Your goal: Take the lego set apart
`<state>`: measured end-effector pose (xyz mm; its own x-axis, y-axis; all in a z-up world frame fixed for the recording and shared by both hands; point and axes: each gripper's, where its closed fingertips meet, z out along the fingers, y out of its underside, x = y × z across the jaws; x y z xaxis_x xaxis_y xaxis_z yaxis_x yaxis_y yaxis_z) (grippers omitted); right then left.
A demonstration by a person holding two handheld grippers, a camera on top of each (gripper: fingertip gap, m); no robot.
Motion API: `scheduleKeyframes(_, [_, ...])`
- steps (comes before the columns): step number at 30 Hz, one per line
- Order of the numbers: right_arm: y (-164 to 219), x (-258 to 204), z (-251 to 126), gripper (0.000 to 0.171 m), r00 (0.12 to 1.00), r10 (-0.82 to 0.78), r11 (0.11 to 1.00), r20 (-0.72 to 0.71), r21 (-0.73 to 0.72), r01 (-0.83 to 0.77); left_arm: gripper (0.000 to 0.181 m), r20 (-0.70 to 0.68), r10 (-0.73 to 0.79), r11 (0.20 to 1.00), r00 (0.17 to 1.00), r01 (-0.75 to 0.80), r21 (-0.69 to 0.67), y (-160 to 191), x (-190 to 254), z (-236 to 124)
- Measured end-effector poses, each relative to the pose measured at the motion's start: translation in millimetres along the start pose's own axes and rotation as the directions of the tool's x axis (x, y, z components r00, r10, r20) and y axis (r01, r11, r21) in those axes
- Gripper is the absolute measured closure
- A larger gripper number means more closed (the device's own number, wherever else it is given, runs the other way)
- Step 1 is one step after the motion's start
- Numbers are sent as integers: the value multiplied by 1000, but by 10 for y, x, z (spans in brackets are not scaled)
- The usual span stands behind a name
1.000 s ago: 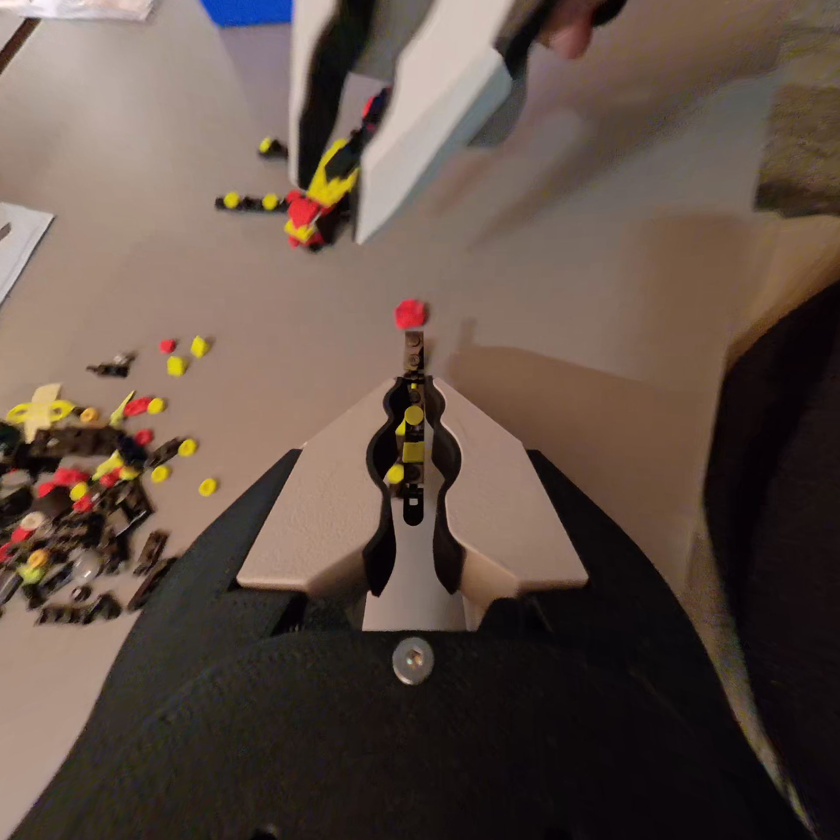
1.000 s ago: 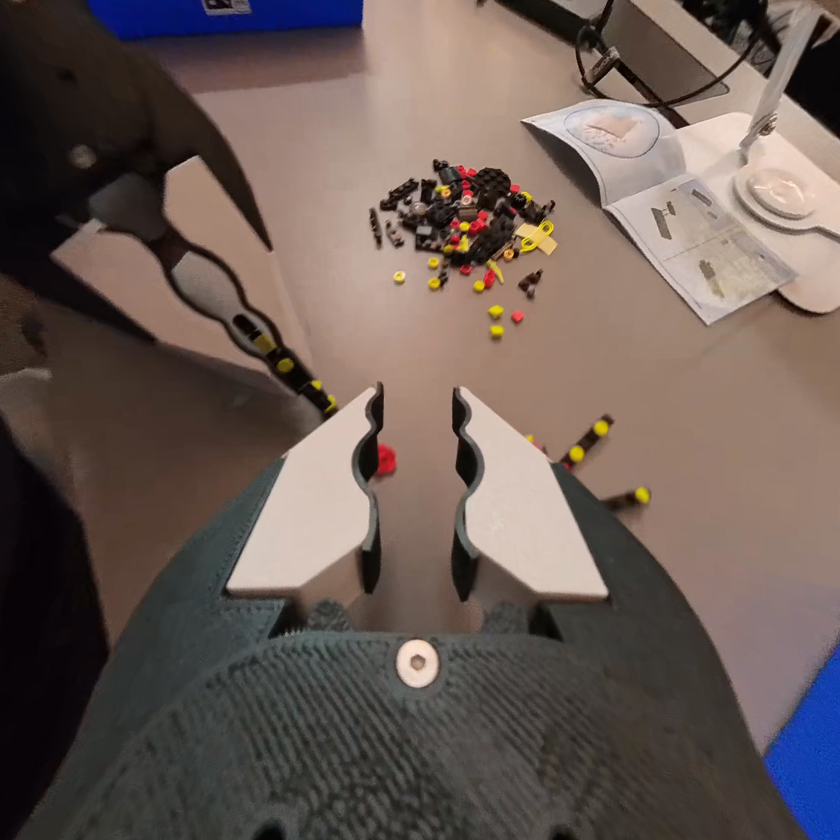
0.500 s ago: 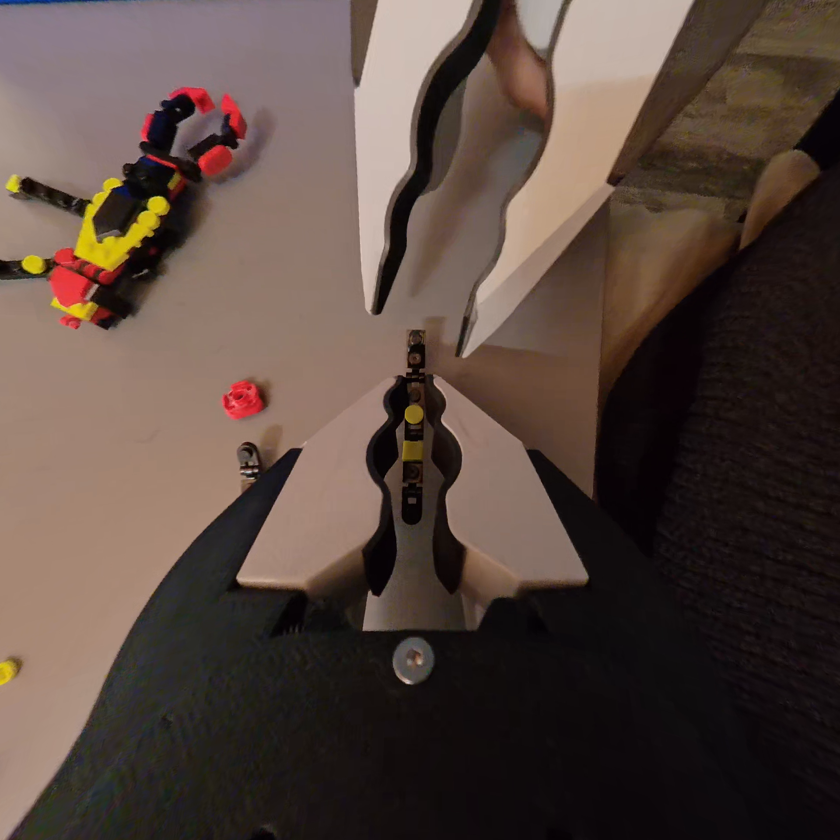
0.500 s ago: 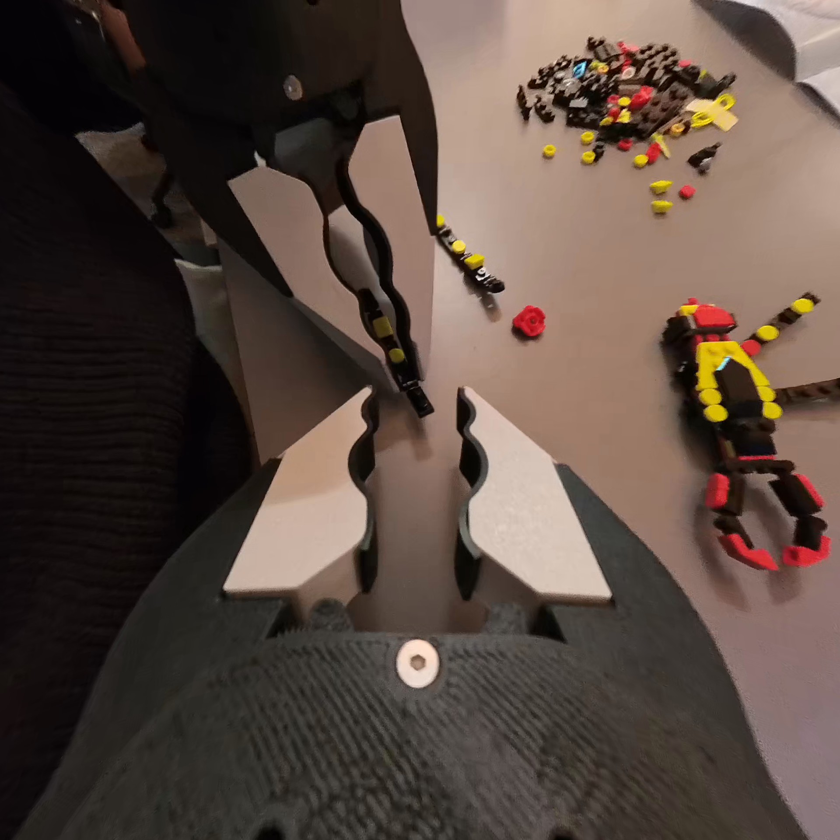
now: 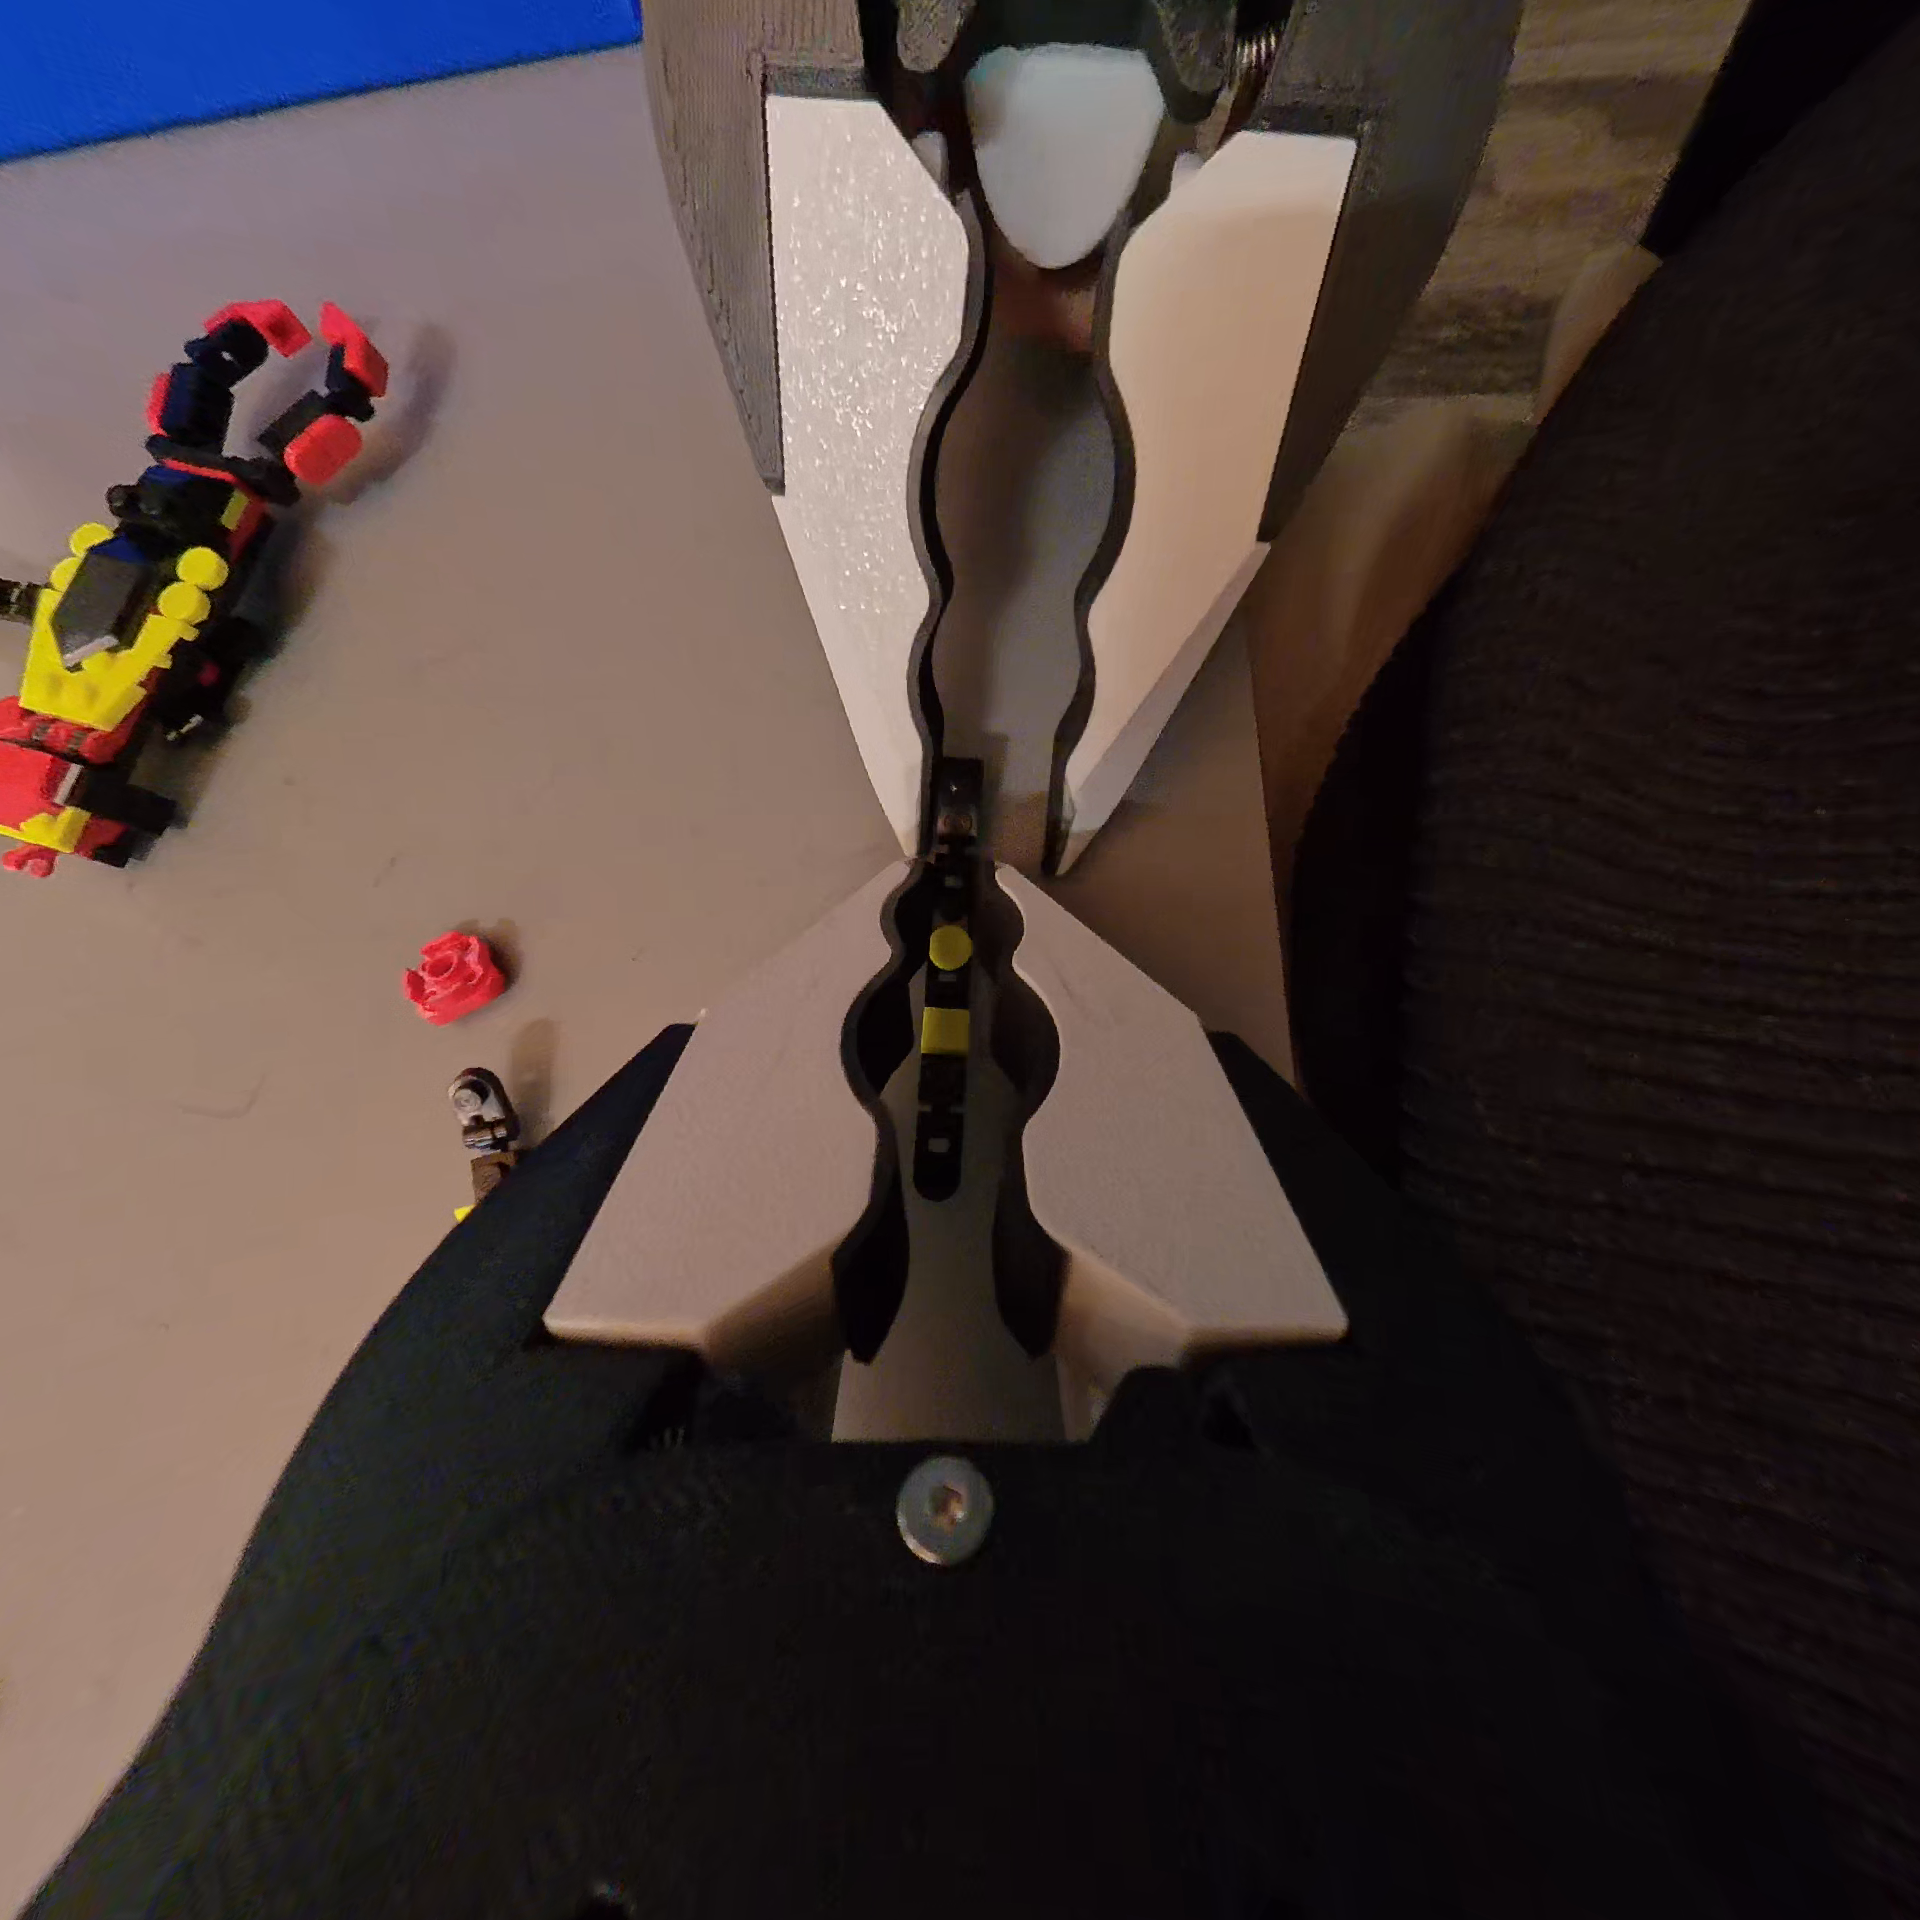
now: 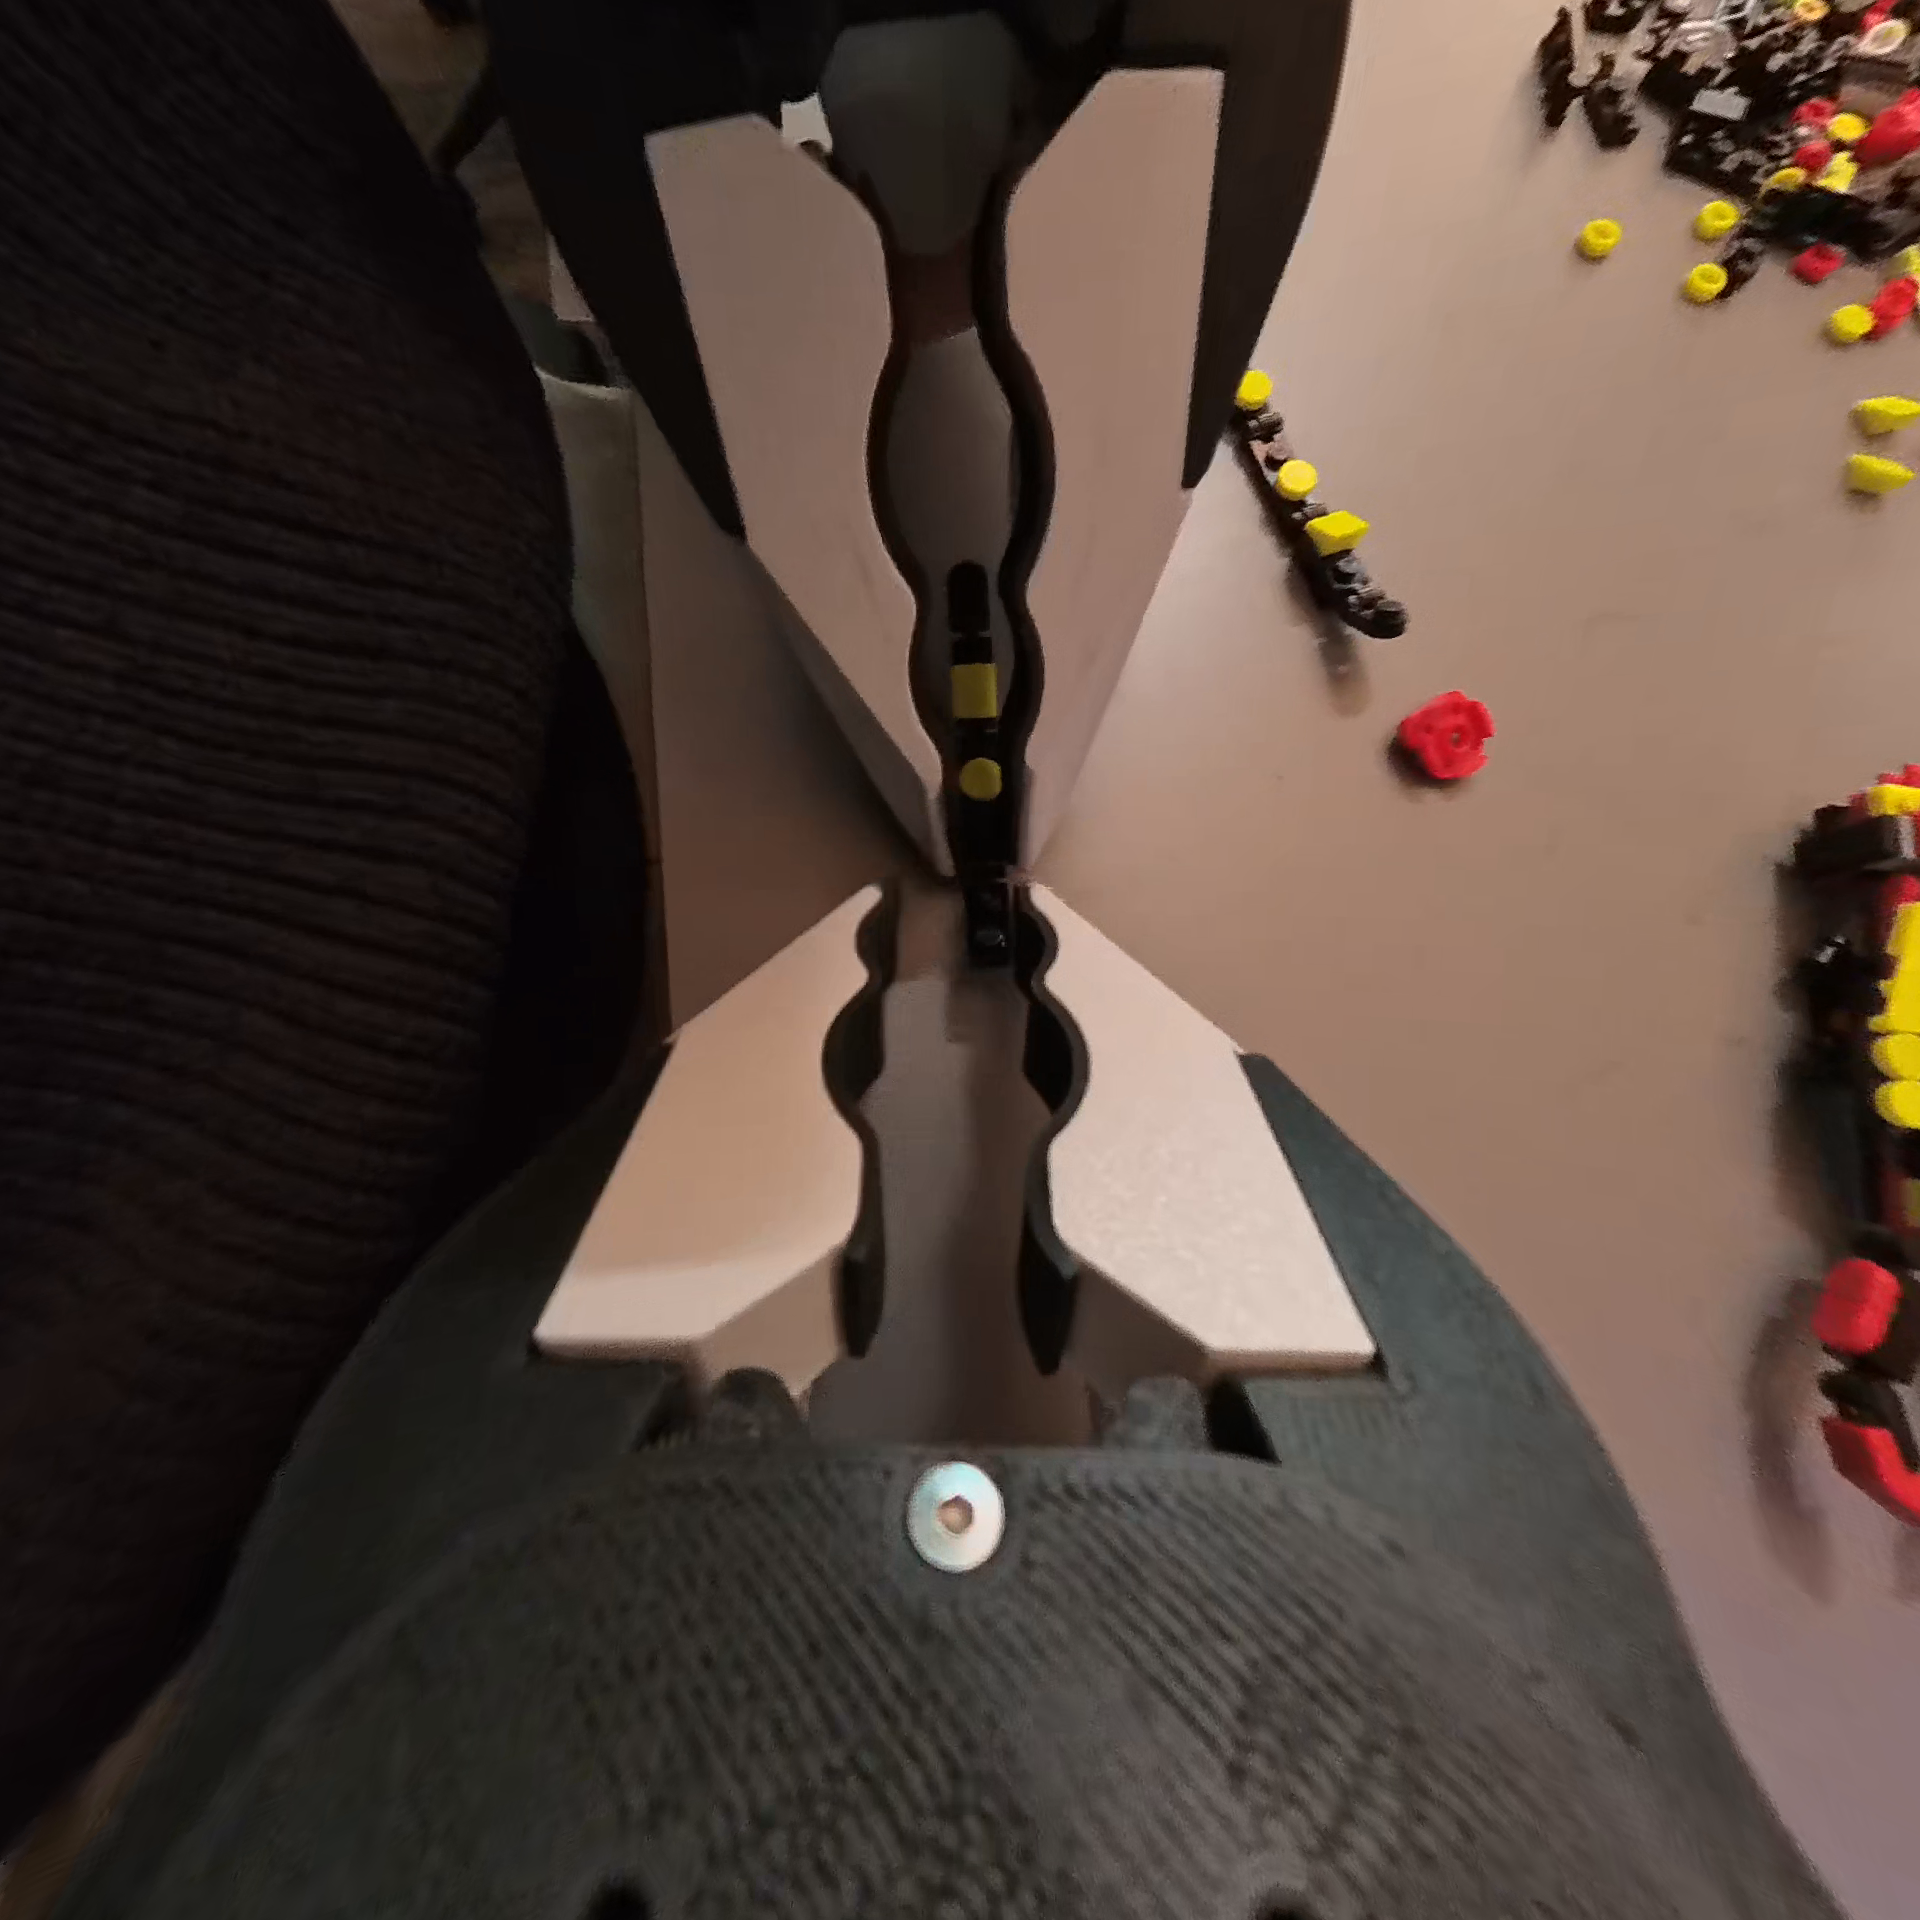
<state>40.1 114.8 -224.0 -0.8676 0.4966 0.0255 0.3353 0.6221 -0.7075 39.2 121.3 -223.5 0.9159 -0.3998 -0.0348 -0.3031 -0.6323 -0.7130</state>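
Left gripper [image 5: 951,883]: closed down on a thin black strip [image 5: 945,1039] with yellow studs, which is held lengthwise between its fingers; only a narrow gap the width of the strip is left at the tips.
Black strip: most of its length is seen lying back in the wavy channel between the left gripper's fingers, while its far end [image 6: 985,920] sticks out past the tips.
Right gripper [image 6: 961,899]: met tip to tip with the left one; its fingers are parted, and the protruding end of the strip is seen just inside them, close against the right-hand finger. Whether that finger is touching the strip cannot be told.
Lego model [image 5: 114,623]: a red, yellow and black figure with red claws is laid on the table [image 5: 520,623], well apart from both grippers, to the left in the left wrist view and at the right edge in the right wrist view.
Red round piece [image 5: 454,974]: left loose on the table between the model and the grippers.
Second strip [image 6: 1314,514]: a black piece with yellow studs is laid flat on the table beside the left gripper's body.
Loose pile [image 6: 1756,135]: a heap of black, red and yellow parts is seen at the far corner of the right wrist view.
Dark fabric [image 5: 1662,935]: seen close alongside both grippers, off the table's edge.
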Motion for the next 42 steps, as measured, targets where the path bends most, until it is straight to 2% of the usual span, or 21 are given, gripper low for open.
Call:
scheduleKeyframes(3, [1,-12,-6,164,999,-43,999,-8,-17,43,174,-49,29,999,998,-27,34,-11,77,-16])
scheduleKeyframes(7, [5,-17,-6,164,998,-67,996,-22,-53,65,173,-55,42,999,998,-40,31,-1,83,-15])
scheduleKeyframes(10, [-15,-18,-47,164,999,-40,998,-13,-48,40,172,-84,-14,999,996,17,34,-29,91,-45])
scheduleKeyframes(19, [-175,-46,-309,164,996,58,995,68,75,-63,170,-156,-89,980,984,114,164,-283,131,-243])
scheduleKeyframes(20, [-60,23,-345,164,998,55,998,28,21,-56,171,-130,-86,989,988,100,111,-170,90,-249])
scheduleKeyframes(21, [208,196,-417,164,997,38,996,-68,-82,-44,172,-45,-63,998,997,65,26,83,-54,-258])
scheduleKeyframes(22, [326,270,-505,163,992,88,994,-85,-60,-94,172,-71,-111,990,991,116,77,121,-79,-329])
scheduleKeyframes(23, [198,251,-590,164,985,172,984,-26,60,-170,173,-154,-192,954,969,221,202,-97,-75,-467])
scheduleKeyframes(25, [-90,339,-688,164,984,170,971,-47,177,-160,173,-122,-165,927,979,196,321,-458,-170,-635])
scheduleKeyframes(27, [-129,435,-636,164,982,155,976,-113,171,-134,173,-112,-164,923,980,192,334,-561,-174,-616])
scheduleKeyframes(30, [-75,663,-587,164,957,168,975,-237,185,-125,173,-76,-187,935,979,201,293,-396,-241,-560])
scheduleKeyframes(33, [-239,998,-537,165,926,188,964,-327,244,-109,173,-94,-206,917,974,226,329,-398,-293,-630])
scheduleKeyframes(35, [-376,1135,-310,165,940,203,961,-276,241,-137,174,-96,-203,916,975,223,334,-391,-312,-634])
scheduleKeyframes(39, [-592,1471,262,164,957,170,981,-236,130,-142,174,-44,-188,942,981,193,274,-214,-343,-552])
scheduleKeyframes(42, [-769,1651,575,163,959,216,974,-182,107,-199,174,-27,-182,950,983,183,252,-142,-328,-516])
